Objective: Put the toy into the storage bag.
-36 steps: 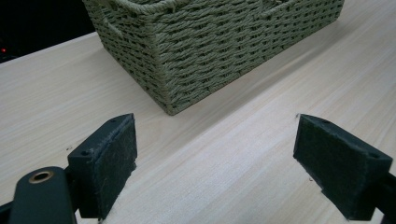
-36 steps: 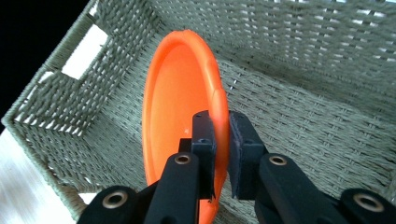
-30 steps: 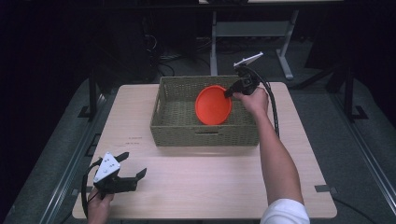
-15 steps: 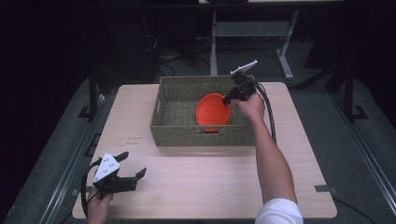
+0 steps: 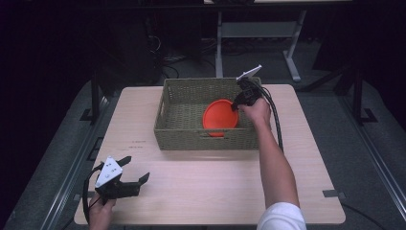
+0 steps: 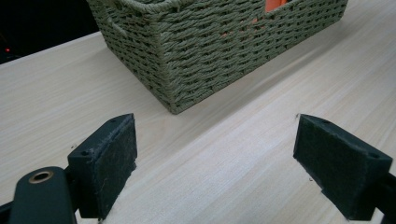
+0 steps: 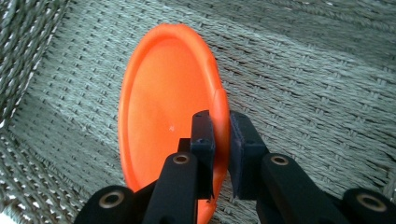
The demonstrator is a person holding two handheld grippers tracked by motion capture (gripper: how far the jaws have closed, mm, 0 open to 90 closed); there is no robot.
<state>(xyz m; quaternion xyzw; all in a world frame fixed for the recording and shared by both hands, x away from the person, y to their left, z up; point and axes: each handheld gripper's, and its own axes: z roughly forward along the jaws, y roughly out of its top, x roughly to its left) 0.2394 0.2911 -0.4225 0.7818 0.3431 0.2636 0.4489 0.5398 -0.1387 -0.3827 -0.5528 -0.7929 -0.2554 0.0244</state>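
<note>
High view: my right tongs (image 5: 235, 106) reach into the green woven basket (image 5: 182, 134) in the middle of the table (image 5: 230, 177). They pinch the rim of an orange plate (image 5: 219, 117), which stands tilted on its edge inside the basket. My left tongs (image 5: 135, 169) sit low near the table's front left corner, spread wide apart and holding nothing.

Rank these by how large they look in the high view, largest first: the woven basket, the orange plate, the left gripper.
1. Woven basket: clearly largest.
2. Orange plate and left gripper: they look alike in extent, and the gripper sits nearer the camera, so no firm order.
</note>
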